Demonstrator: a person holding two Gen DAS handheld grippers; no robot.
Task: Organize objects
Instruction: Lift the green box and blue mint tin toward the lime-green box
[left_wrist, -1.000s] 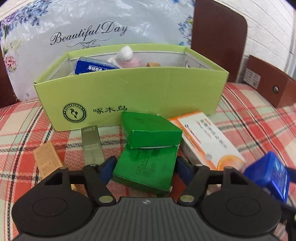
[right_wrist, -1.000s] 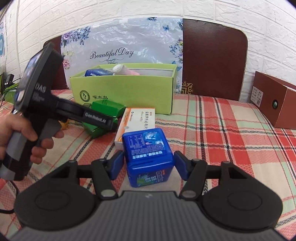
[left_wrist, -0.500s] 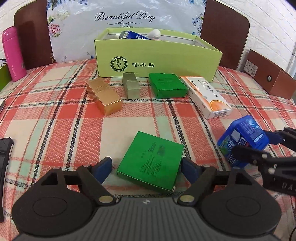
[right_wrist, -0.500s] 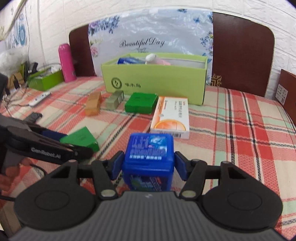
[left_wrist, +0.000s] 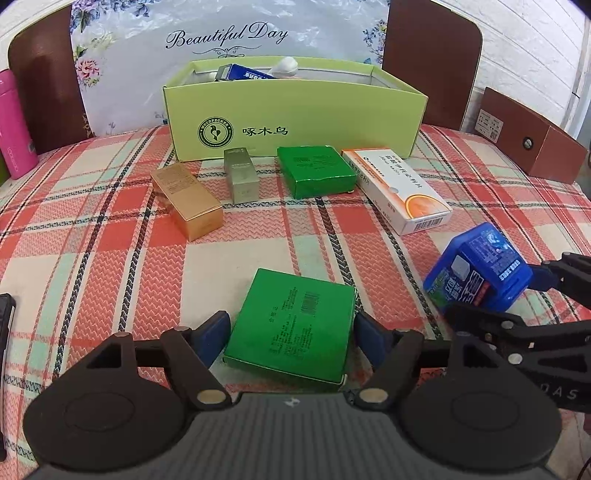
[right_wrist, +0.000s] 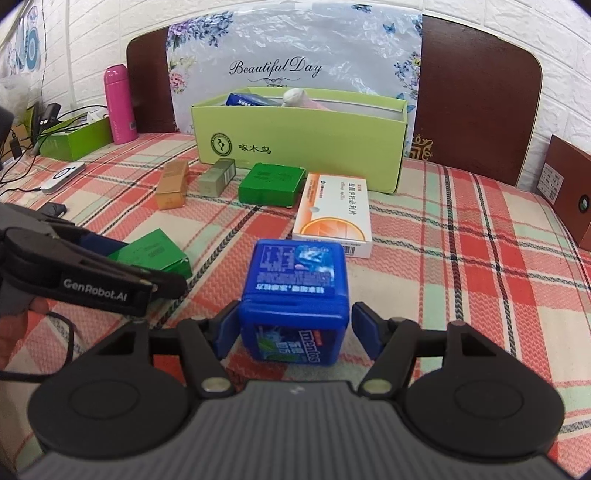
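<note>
Straddled a flat green box (left_wrist: 291, 321) on the checked tablecloth (left_wrist: 110, 266) with the left gripper (left_wrist: 290, 330), closing its jaws, slim gaps either side. Straddled a blue mint tub (right_wrist: 295, 291) with the right gripper (right_wrist: 295, 326), opening its jaws, right pad clear. Placed both items well apart from the lime-green storage box (left_wrist: 295, 122).

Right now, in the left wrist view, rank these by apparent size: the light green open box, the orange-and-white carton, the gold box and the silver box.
1. light green open box, clearly largest.
2. orange-and-white carton.
3. gold box.
4. silver box, smallest; it lies a little farther back than the gold one, so that gap is less sure.
</note>
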